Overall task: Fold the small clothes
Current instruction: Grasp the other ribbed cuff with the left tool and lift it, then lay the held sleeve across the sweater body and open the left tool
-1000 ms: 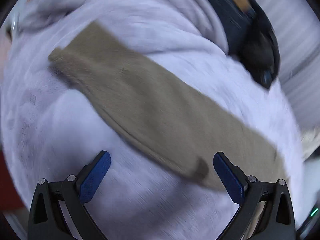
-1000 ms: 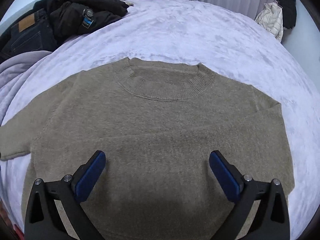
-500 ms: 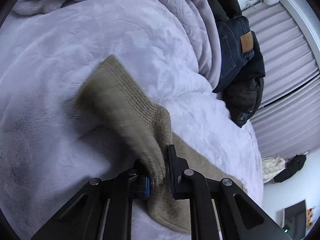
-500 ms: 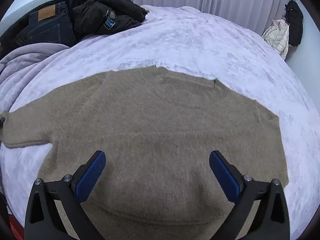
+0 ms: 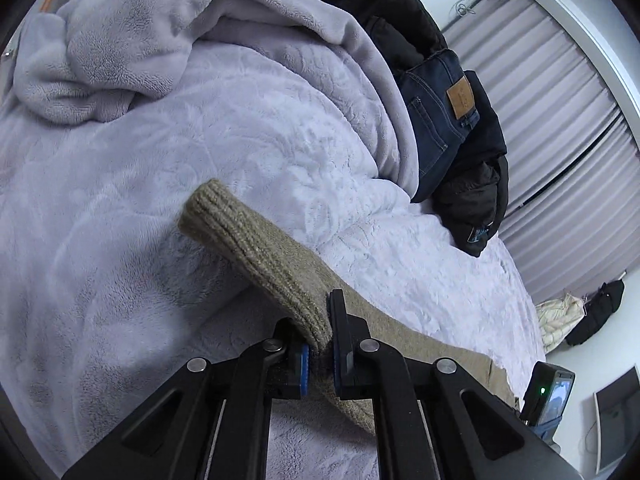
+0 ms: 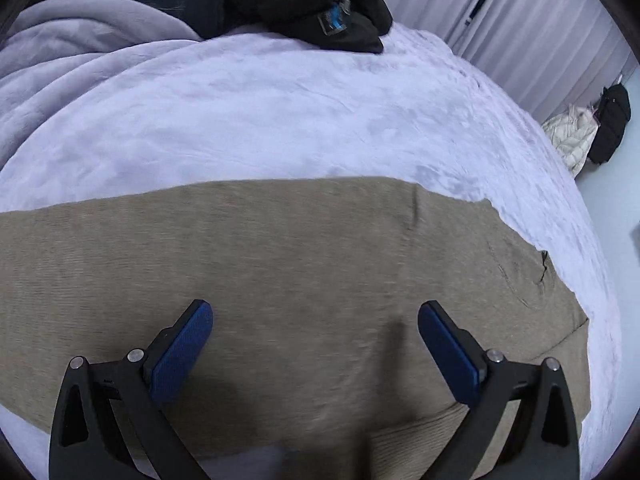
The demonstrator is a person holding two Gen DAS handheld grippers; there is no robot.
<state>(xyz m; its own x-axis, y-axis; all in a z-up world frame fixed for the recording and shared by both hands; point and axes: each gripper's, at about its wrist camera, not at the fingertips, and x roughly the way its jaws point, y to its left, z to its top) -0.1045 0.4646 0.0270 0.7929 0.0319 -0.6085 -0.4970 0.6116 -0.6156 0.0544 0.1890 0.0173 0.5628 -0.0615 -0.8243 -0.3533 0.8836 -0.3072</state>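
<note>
A tan knitted sweater (image 6: 304, 264) lies spread flat on a lilac bedspread (image 6: 280, 112). In the left wrist view my left gripper (image 5: 320, 344) is shut on the ribbed cuff of the sweater's sleeve (image 5: 256, 240), which is lifted off the bed and sticks out past the jaws. The rest of the sleeve trails down to the right behind the gripper. In the right wrist view my right gripper (image 6: 316, 344) hangs open low over the sweater's body, close to its ribbed hem, with nothing between its blue pads (image 6: 180, 352).
A rumpled lilac blanket (image 5: 132, 48) is heaped at the bed's head. Dark jeans (image 5: 444, 112) and a black jacket (image 5: 476, 200) lie beside it. Curtains (image 5: 560, 100) line the far wall. A white coat (image 6: 572, 140) and a black bag (image 6: 610, 120) rest beyond the bed.
My left gripper shut on the sleeve cuff and lifted it off the bed. My right gripper swept sideways and lower over the sweater; the collar has left its view.
</note>
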